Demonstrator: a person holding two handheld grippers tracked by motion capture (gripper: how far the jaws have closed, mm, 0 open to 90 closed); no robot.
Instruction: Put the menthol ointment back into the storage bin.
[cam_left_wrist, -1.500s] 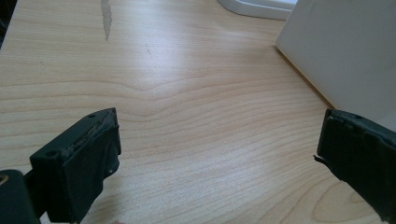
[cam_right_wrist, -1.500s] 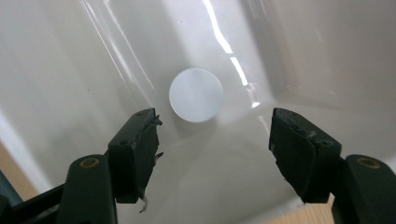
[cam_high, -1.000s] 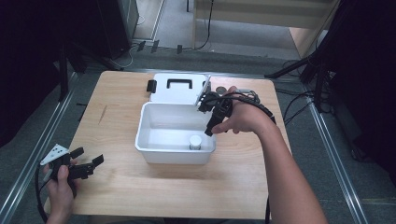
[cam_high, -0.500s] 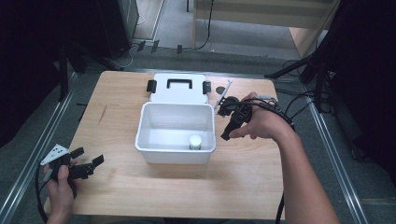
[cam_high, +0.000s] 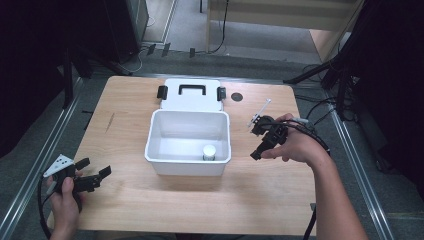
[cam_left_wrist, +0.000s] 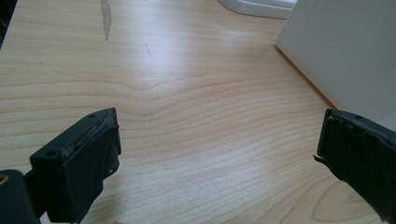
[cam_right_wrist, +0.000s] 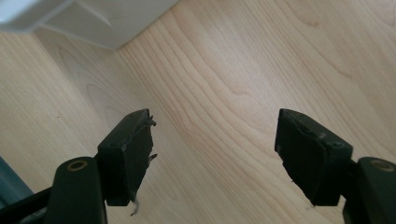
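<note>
- The white box (cam_high: 189, 162) is a rectangular plastic tub with rounded corners, a thick rolled rim and smooth, plain walls; it stands open just left of the middle of the high view, on the pale wooden table (cam_high: 280, 200).
- Its lid (cam_high: 189, 95) lies flat against the box's upper edge in that view, white like the tub, with a black handle in the middle and a black clasp at each end.
- Inside, against the wall nearest the bottom of the frame, stands a small white jar (cam_high: 209, 151), round and upright.
- The right tool (cam_high: 256, 140) hangs just right of the box, at centre right of the high view, apart from the rim. Its jaws stand wide with only bare wood between them; they opened a little further a moment ago.
- The left tool (cam_high: 95, 172) sits at the lower left of the high view, well apart from the box, jaws wide and holding nothing.
- In the left gripper view the box's wall (cam_left_wrist: 345, 51) fills the upper right corner, matte and unmarked.
</note>
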